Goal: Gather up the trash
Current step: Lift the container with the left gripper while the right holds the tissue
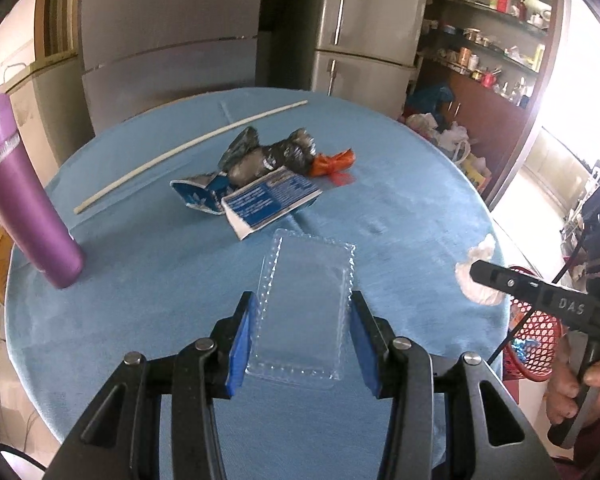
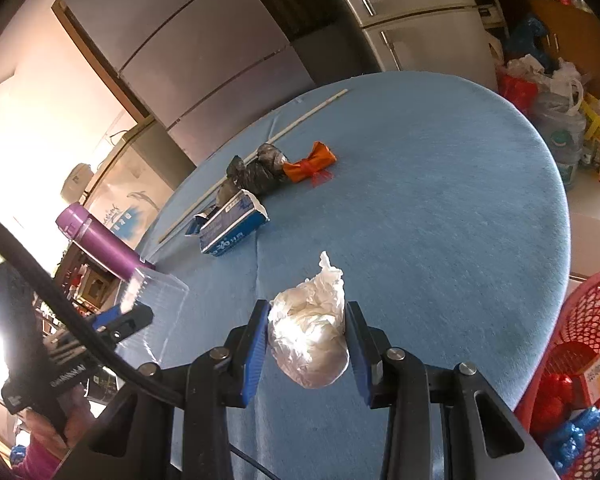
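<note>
My left gripper (image 1: 303, 301) is shut on a clear plastic clamshell tray (image 1: 306, 280), its blue pads pressing the tray's long edges above the blue table (image 1: 400, 220). In the right wrist view, my right gripper (image 2: 307, 312) is shut on a crumpled white plastic bag (image 2: 312, 340) held over the table. The left gripper (image 2: 128, 316) with the clear tray (image 2: 162, 292) shows at that view's left. Still lying on the cloth are a torn blue-and-white carton (image 1: 268, 200), a dark crumpled foil wrapper (image 1: 268, 156) and an orange wrapper (image 1: 334, 162).
A red mesh basket (image 2: 580, 360) with scraps inside stands off the table's right edge. A purple bottle (image 1: 24, 200) stands at the left edge and a long white stick (image 1: 188, 146) lies at the back. A fridge and cluttered shelves are behind.
</note>
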A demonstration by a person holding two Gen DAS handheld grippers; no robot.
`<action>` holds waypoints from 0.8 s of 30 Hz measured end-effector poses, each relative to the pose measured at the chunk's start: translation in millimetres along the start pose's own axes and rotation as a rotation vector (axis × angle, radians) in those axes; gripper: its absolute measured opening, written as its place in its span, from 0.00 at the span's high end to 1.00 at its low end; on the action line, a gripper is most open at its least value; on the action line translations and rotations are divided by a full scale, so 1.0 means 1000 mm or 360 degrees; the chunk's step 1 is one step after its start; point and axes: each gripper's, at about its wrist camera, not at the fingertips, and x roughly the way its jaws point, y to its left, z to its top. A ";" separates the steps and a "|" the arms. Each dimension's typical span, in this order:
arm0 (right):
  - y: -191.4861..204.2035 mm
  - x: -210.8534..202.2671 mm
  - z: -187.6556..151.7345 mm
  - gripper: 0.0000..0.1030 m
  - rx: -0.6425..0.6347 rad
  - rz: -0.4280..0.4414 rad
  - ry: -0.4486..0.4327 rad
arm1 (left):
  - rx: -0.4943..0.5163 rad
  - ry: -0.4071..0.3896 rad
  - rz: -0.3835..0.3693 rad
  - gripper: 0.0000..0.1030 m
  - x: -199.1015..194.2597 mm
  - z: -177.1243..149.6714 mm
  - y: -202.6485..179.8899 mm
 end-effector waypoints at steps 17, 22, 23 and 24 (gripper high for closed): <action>-0.008 -0.037 -0.011 0.61 -0.0004 -0.0003 -0.0100 | 0.0124 -0.0029 -0.0001 0.54 -0.021 0.007 -0.040; -0.014 -0.049 -0.013 0.61 0.0004 -0.0026 -0.0140 | 0.0156 -0.0041 0.0003 0.54 -0.025 0.008 -0.050; -0.016 -0.052 -0.013 0.61 0.0008 -0.0030 -0.0148 | 0.0160 -0.0042 0.0003 0.54 -0.026 0.009 -0.051; -0.018 -0.054 -0.013 0.61 0.0016 -0.0030 -0.0154 | 0.0161 -0.0042 0.0002 0.54 -0.026 0.009 -0.053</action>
